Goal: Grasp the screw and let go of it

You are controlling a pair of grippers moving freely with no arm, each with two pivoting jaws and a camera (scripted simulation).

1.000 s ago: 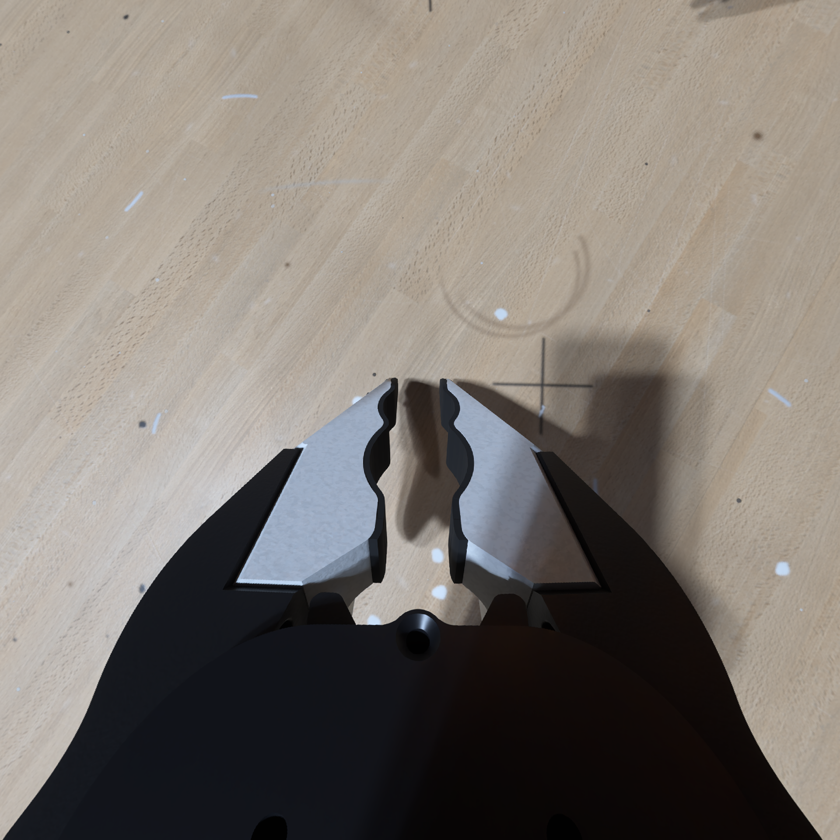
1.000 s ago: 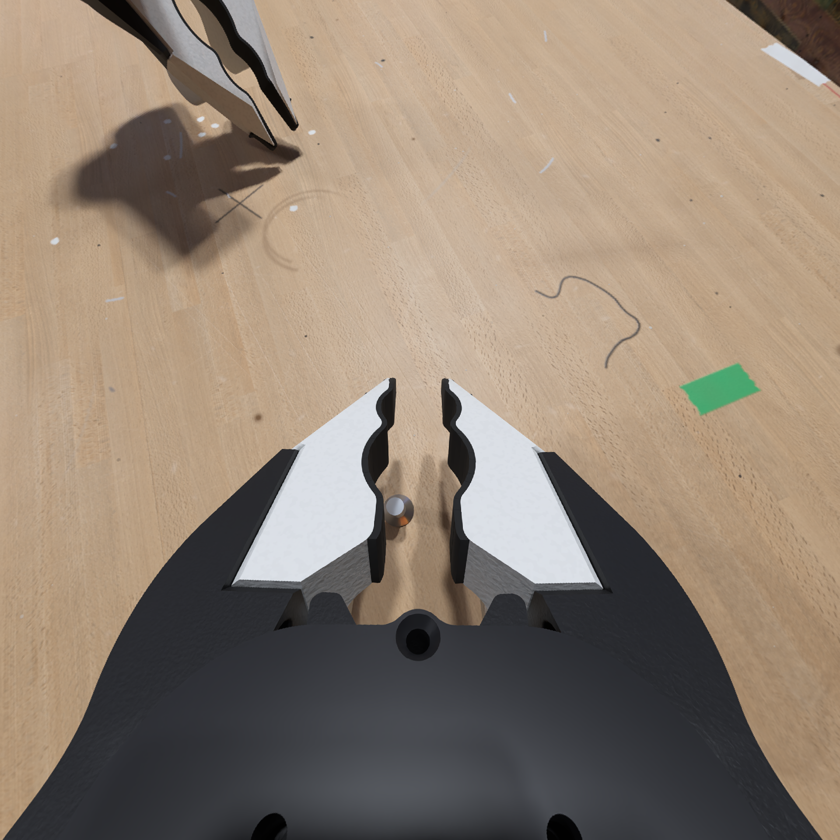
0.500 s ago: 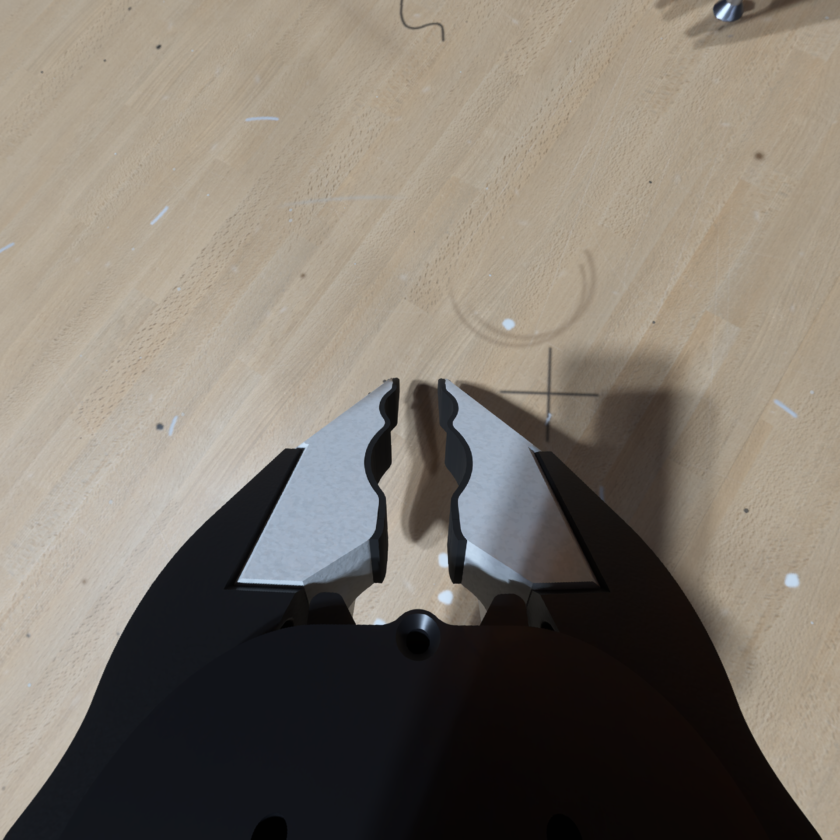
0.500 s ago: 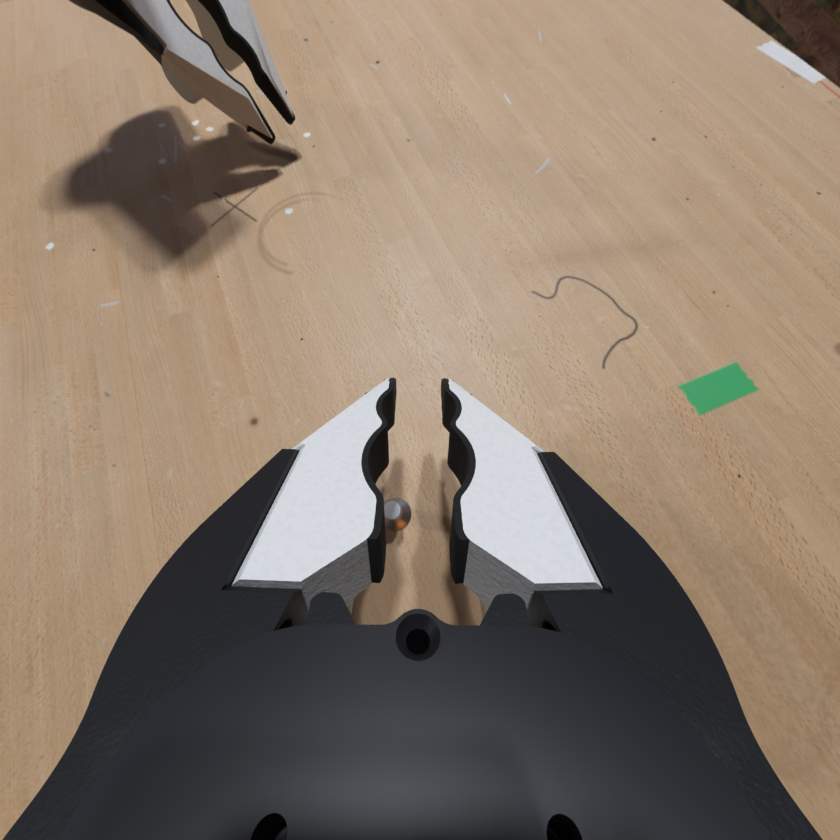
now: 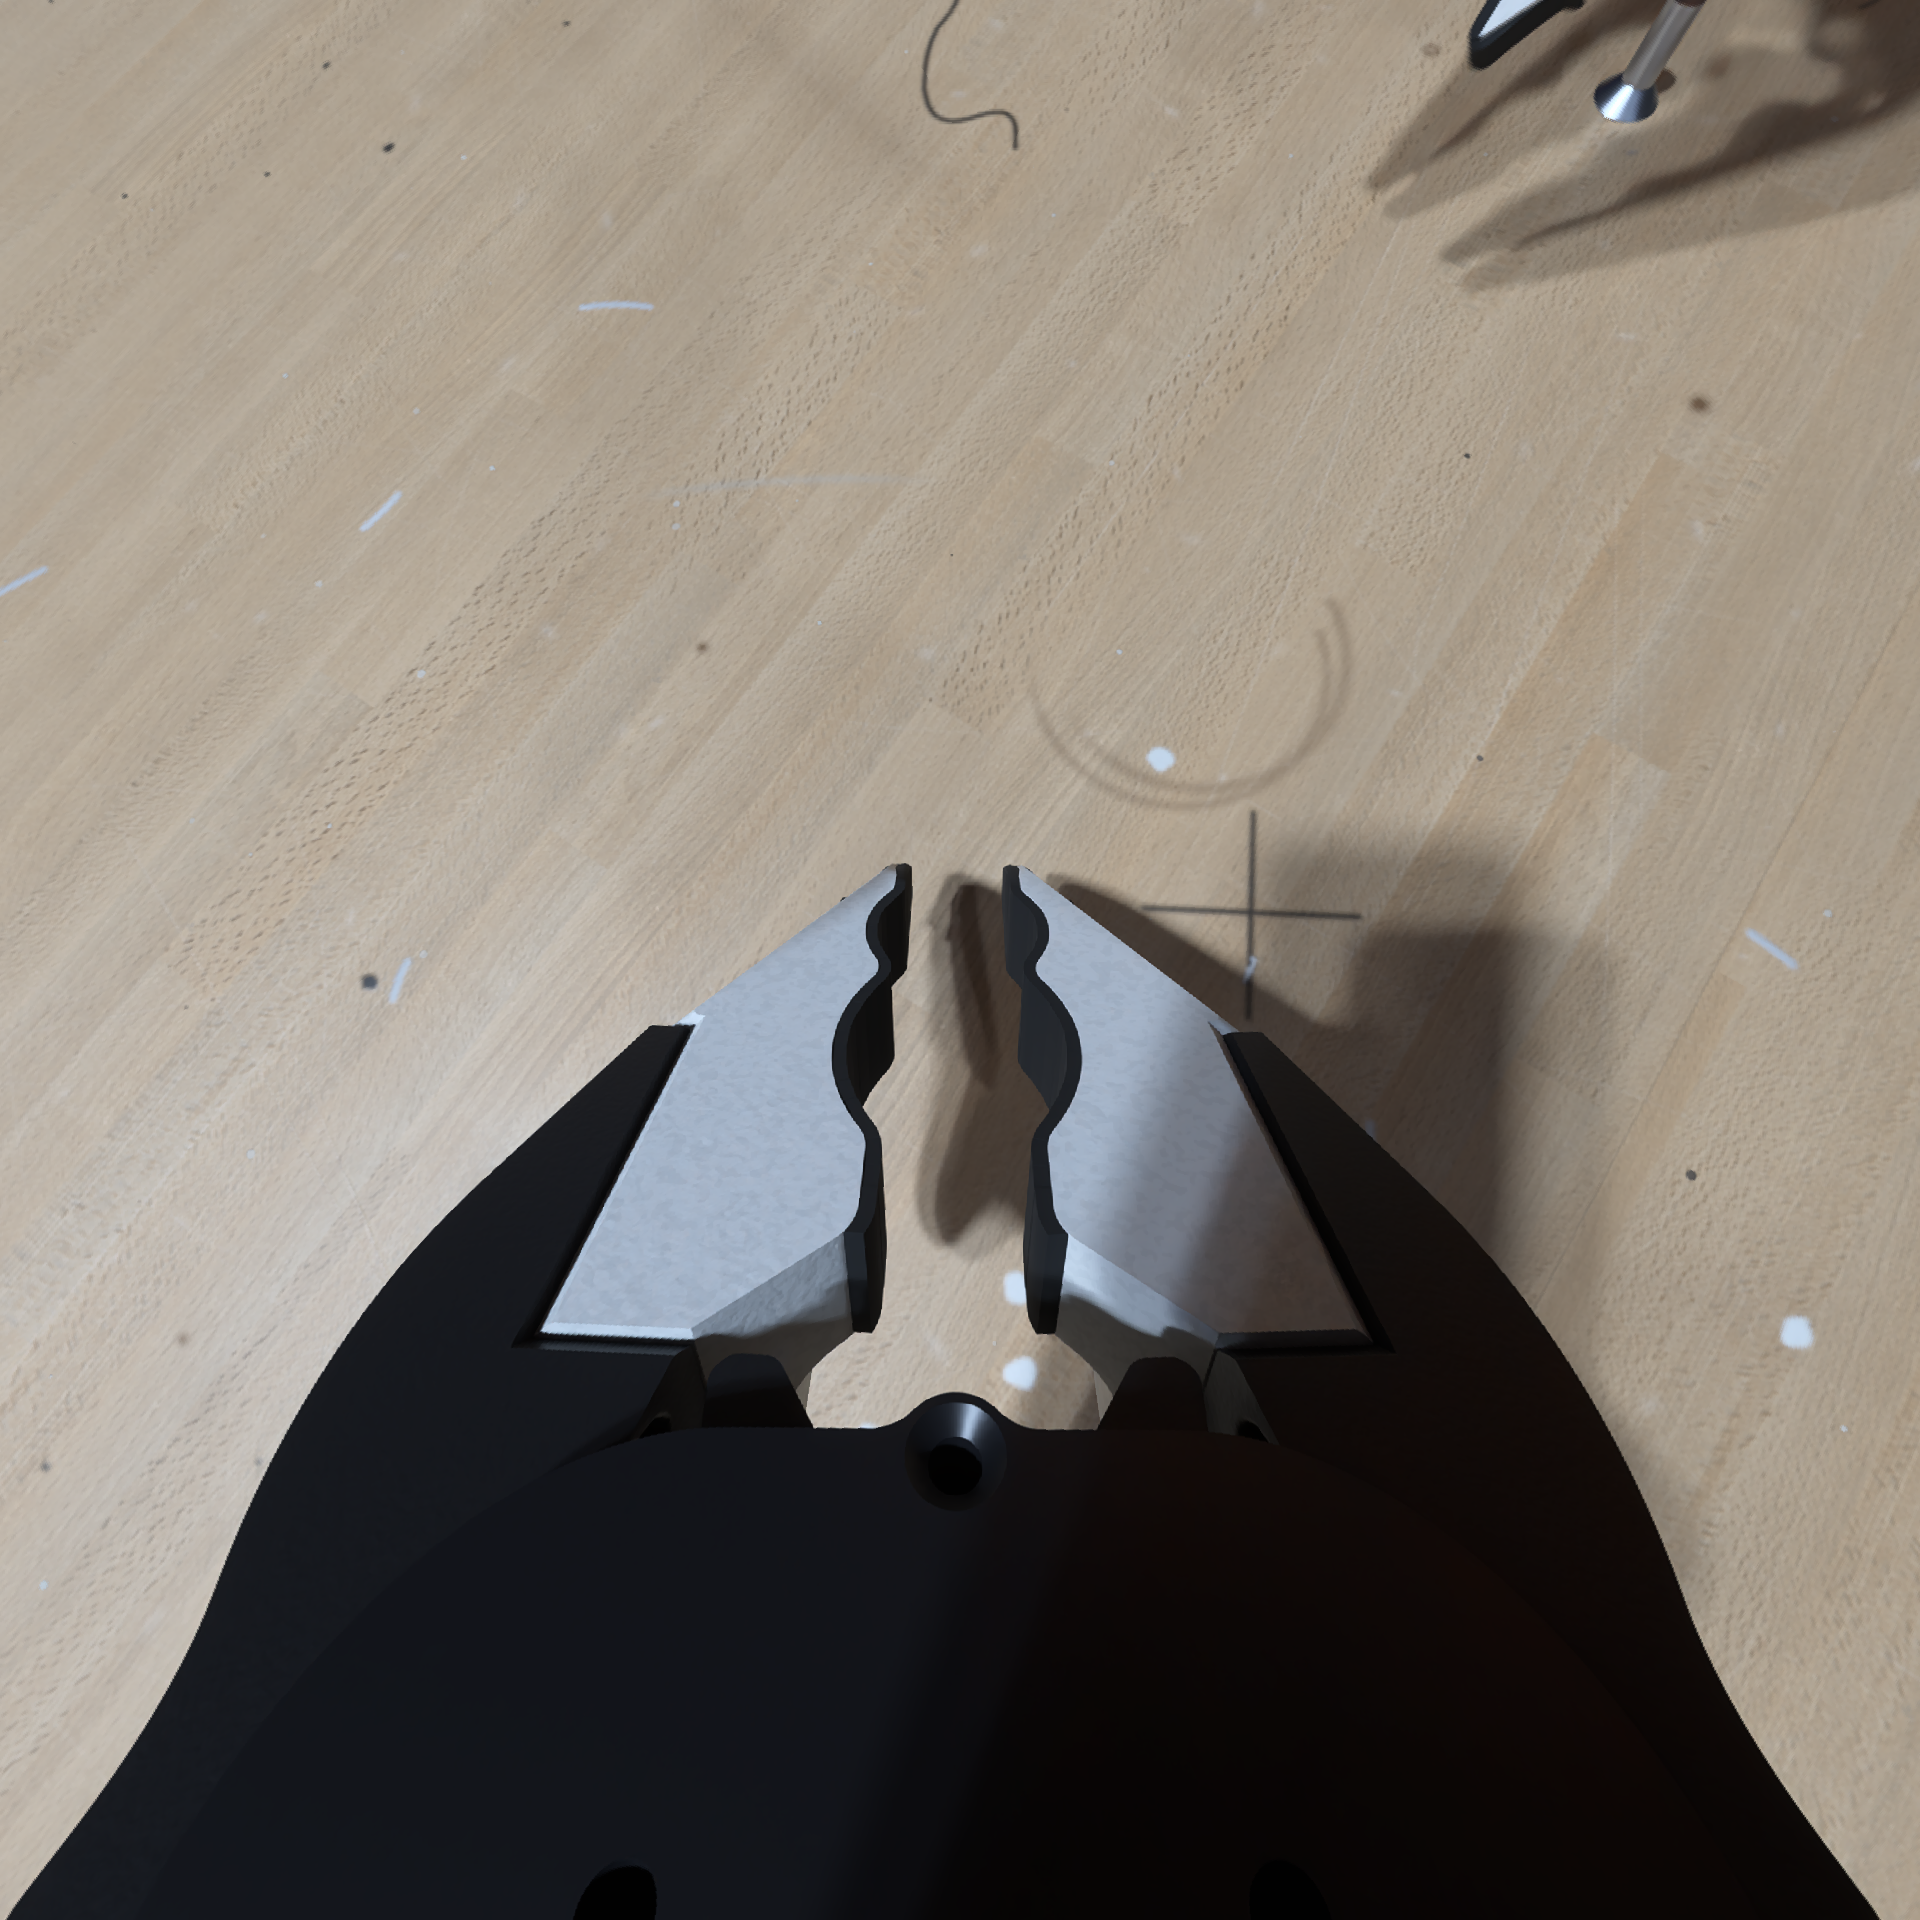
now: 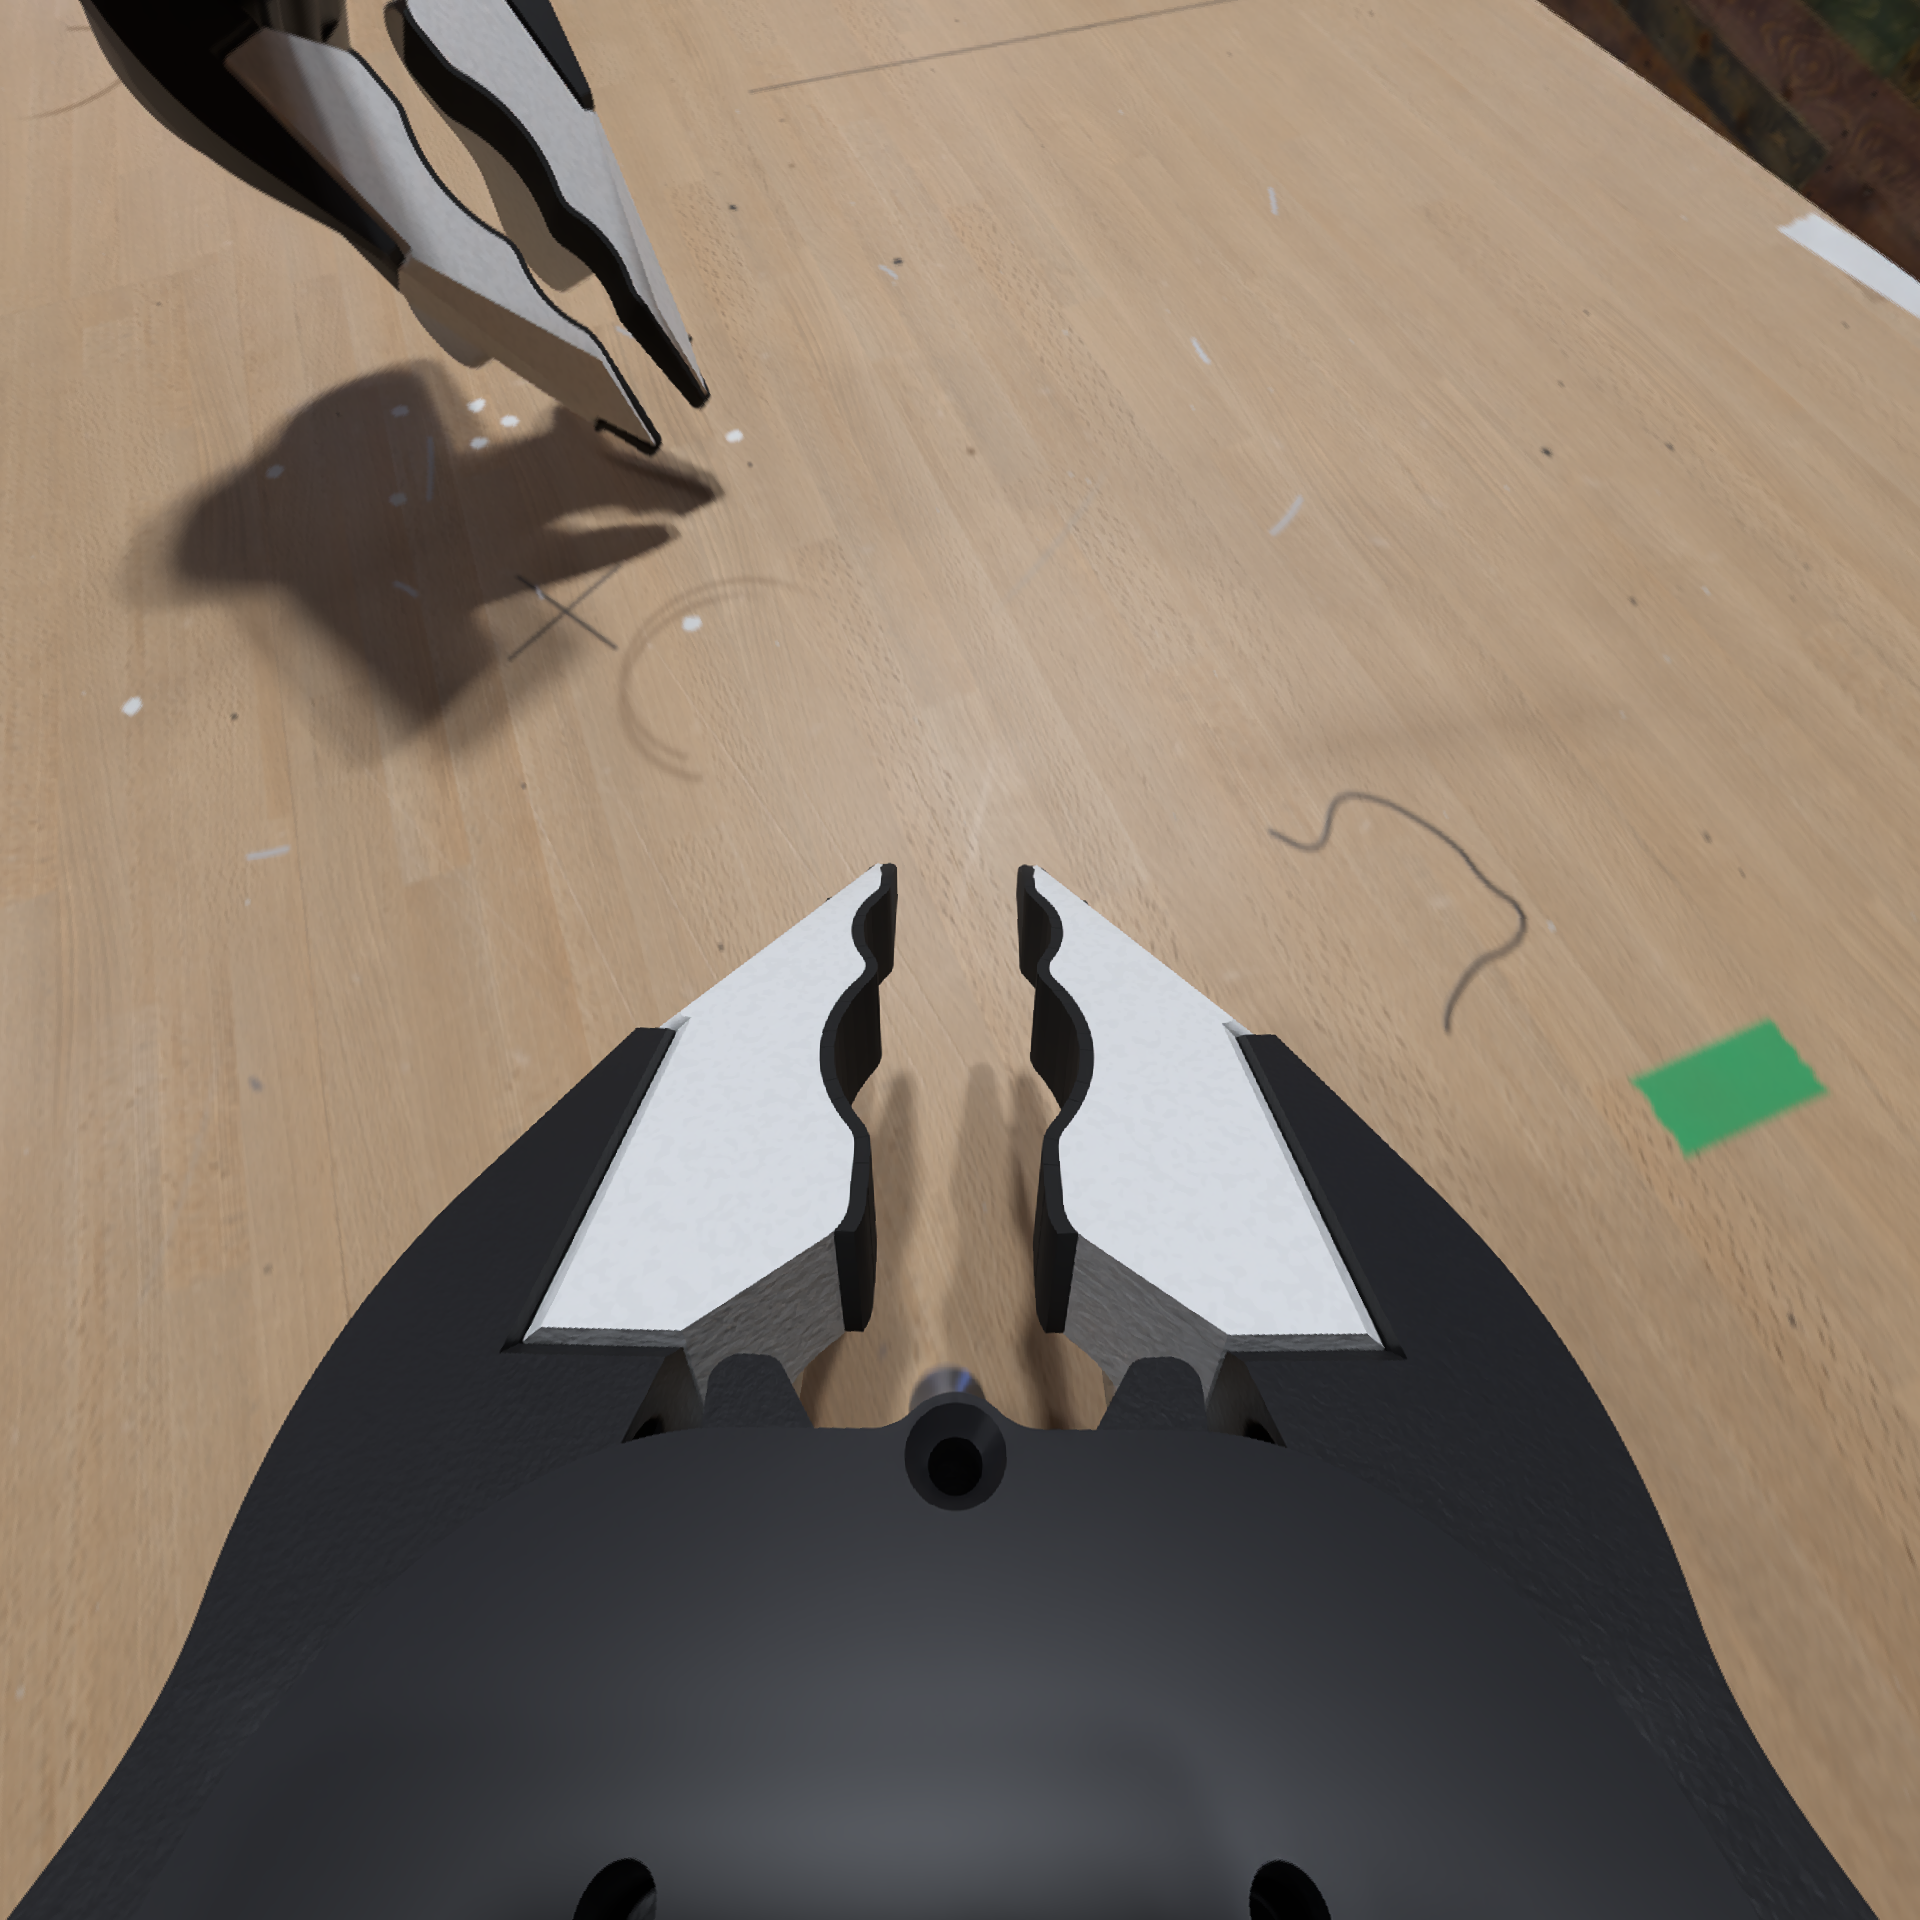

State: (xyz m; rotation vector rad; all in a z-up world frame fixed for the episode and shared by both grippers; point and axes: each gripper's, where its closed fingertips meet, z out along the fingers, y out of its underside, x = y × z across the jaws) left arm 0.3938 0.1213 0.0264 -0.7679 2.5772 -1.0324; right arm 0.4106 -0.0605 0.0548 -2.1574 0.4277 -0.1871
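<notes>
The screw [image 6: 948, 1387] is small and silver. It shows as a blur low between my right gripper's fingers, near their base, and touches neither pad. My right gripper [image 6: 957, 873] has its jaws apart and holds nothing. In the left wrist view the screw [image 5: 1642, 62] stands nearly upright at the top right, head down near the wooden table [image 5: 520, 623]. One right fingertip [image 5: 1512, 23] is just beside it. My left gripper [image 5: 957, 873] hovers over the table with only a narrow slit between its jaws and nothing in it. It also shows at the top left of the right wrist view [image 6: 673, 419].
A green tape patch [image 6: 1730, 1086] and a dark squiggle [image 6: 1455, 883] lie right of my right gripper. A pencil cross [image 5: 1252, 914] and an arc mark [image 5: 1195, 769] lie by my left gripper. A white strip [image 6: 1849, 265] lies near the table's far right edge.
My right jaws have opened a little. The screw has left the left pad and dropped toward the finger base, blurred. The left gripper now looms larger in the right wrist view.
</notes>
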